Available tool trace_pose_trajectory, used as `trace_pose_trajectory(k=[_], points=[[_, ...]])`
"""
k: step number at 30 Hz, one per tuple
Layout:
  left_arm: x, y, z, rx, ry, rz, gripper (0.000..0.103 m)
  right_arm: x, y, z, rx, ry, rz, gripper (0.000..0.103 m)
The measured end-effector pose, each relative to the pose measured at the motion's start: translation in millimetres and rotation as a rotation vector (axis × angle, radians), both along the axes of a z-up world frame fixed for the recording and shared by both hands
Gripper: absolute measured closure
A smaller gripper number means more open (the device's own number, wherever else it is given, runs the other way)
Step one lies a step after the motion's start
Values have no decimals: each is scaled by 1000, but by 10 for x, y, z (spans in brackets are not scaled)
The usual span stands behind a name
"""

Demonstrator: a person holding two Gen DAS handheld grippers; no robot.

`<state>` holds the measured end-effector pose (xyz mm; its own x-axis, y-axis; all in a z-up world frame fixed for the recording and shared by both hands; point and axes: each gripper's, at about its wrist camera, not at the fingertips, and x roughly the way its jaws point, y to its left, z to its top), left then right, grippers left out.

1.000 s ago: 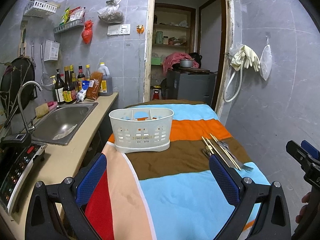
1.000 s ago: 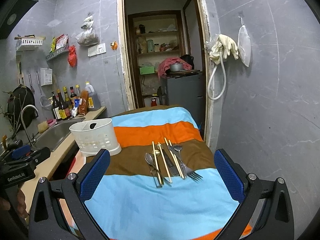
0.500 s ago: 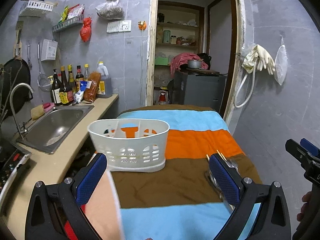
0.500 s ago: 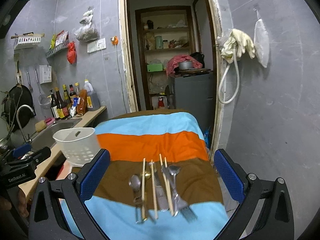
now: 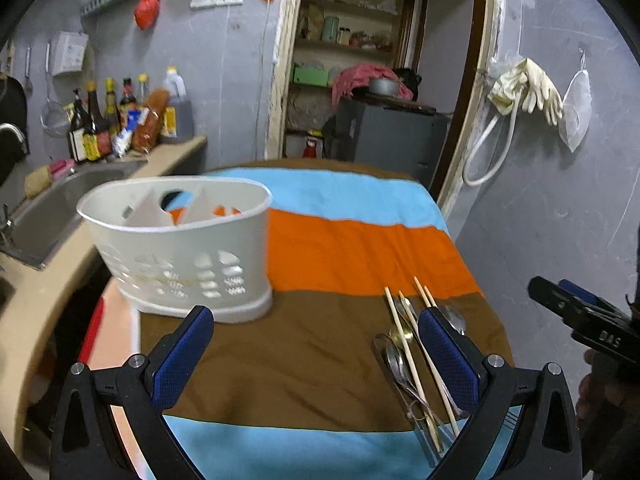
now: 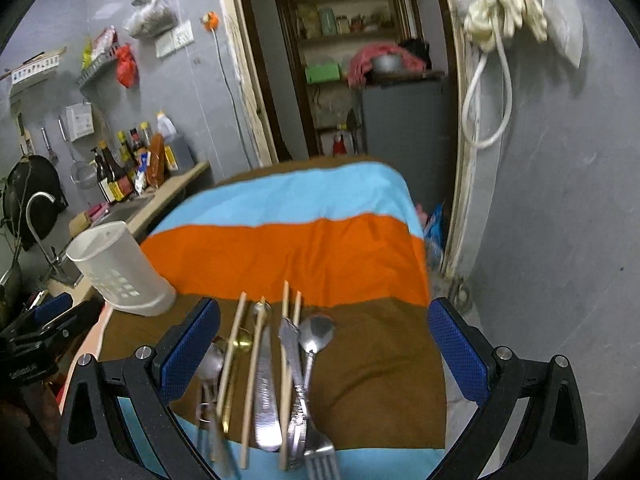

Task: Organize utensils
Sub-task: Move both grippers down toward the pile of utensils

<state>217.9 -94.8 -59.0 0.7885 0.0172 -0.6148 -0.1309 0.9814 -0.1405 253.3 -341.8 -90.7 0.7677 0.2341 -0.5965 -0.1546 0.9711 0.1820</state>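
Observation:
A white perforated utensil caddy (image 5: 180,248) with inner dividers stands on the left of a striped cloth (image 5: 360,248); it also shows in the right wrist view (image 6: 120,272). A row of utensils lies on the brown stripe: wooden chopsticks (image 6: 250,364), spoons (image 6: 316,332), a knife (image 6: 266,400) and a fork (image 6: 320,456). My right gripper (image 6: 324,344) is open and empty, jaws straddling the utensils just above them. My left gripper (image 5: 316,352) is open and empty, in front of the caddy, with the utensils (image 5: 412,356) beside its right finger.
A counter with a steel sink (image 5: 52,204), sauce bottles (image 5: 104,120) and a tap lies left of the table. A doorway (image 5: 360,60) with shelves is behind. Rubber gloves and a hose (image 5: 524,92) hang on the right wall. The table edge drops off at the right.
Both grippers have moved forward and lower toward the table. The right one now straddles the utensils; the left one has swung right, so the caddy sits at its left.

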Motion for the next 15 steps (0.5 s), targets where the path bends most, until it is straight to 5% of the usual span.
trace_pose_trajectory(k=[4,9,15], points=[[127,-94,-129,-23,37,-43,9,170,-47,-235,31,61,34,12],[286,-178,-319,-96,106,-110,42,348,4,-516,42,139,77,24],[445,-305,-504,-145,159,-166,67,460,95,-735,57,218,129,45]])
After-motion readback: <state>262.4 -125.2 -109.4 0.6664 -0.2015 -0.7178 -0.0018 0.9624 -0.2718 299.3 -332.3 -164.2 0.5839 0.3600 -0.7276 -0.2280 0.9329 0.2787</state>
